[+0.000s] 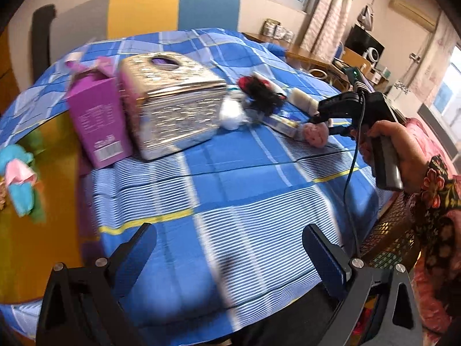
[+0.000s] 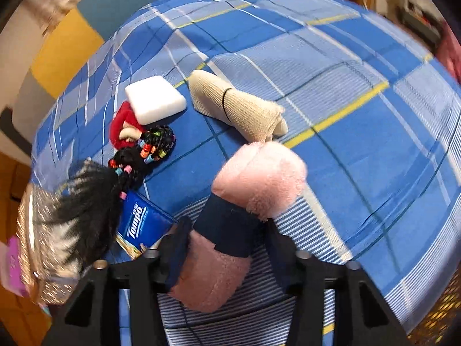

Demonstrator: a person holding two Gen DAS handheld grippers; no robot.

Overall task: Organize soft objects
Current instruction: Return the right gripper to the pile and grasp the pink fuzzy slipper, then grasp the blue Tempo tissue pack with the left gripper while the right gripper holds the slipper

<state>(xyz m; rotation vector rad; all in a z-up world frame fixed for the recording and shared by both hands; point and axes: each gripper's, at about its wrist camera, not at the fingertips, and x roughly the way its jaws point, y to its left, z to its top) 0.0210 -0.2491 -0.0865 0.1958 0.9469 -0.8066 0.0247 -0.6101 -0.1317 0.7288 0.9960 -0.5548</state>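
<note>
Pink and fluffy, the rolled towel (image 2: 259,178) sits pinched in the right claw (image 2: 227,248), just beside the tissue pack (image 2: 144,222). The sponge (image 2: 155,99), bandage roll (image 2: 239,106) and hair ties (image 2: 152,144) beyond that pack still wait. The left claw (image 1: 230,248) is spread, holding nothing.

The checked tablecloth (image 2: 331,66) is matt woven cotton, and the pink roll (image 2: 259,178) looks fuzzy plush beside a ribbed beige knit bandage (image 2: 239,106). The tissue box (image 1: 175,103) gleams with glittery metallic finish; the white sponge (image 2: 155,99) is smooth foam, the purple carton (image 1: 98,121) plain card.
</note>
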